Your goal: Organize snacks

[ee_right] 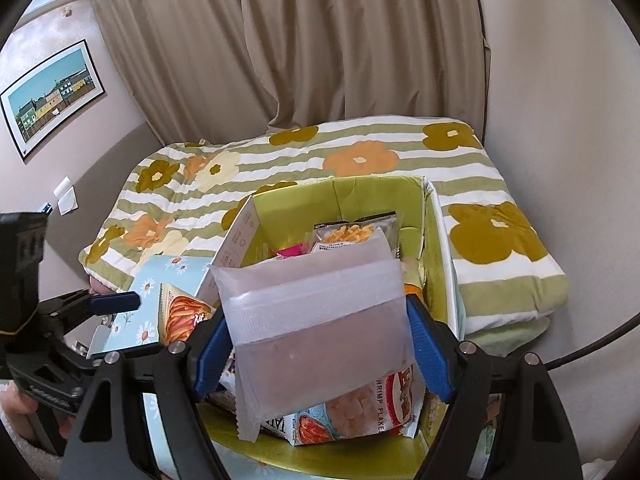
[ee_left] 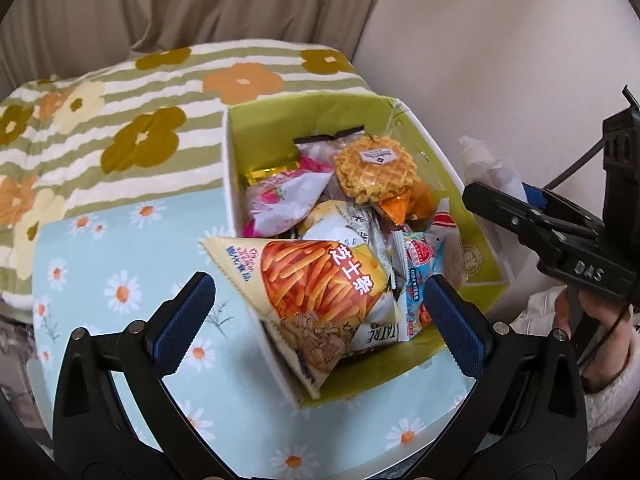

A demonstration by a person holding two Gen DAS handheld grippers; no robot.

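A cardboard box with a green inside (ee_left: 256, 120) (ee_right: 344, 196) stands on a daisy-print cloth and holds several snack packs. A triangular cheese-stick bag (ee_left: 320, 284) leans on the box's near-left wall. My left gripper (ee_left: 320, 304) is open, its fingers on either side of that bag without touching it. A waffle pack (ee_left: 376, 168) lies at the back of the box. My right gripper (ee_right: 320, 328) is shut on a frosted translucent pouch (ee_right: 316, 320) and holds it over the box. A shrimp-flakes pack (ee_right: 360, 408) lies under it.
A striped floral quilt (ee_left: 132, 120) (ee_right: 360, 152) lies behind and left of the box. The daisy cloth (ee_left: 120, 248) covers the surface left of the box. The curtain (ee_right: 300, 40) and walls stand behind. The right gripper shows at the right edge of the left wrist view (ee_left: 532, 220).
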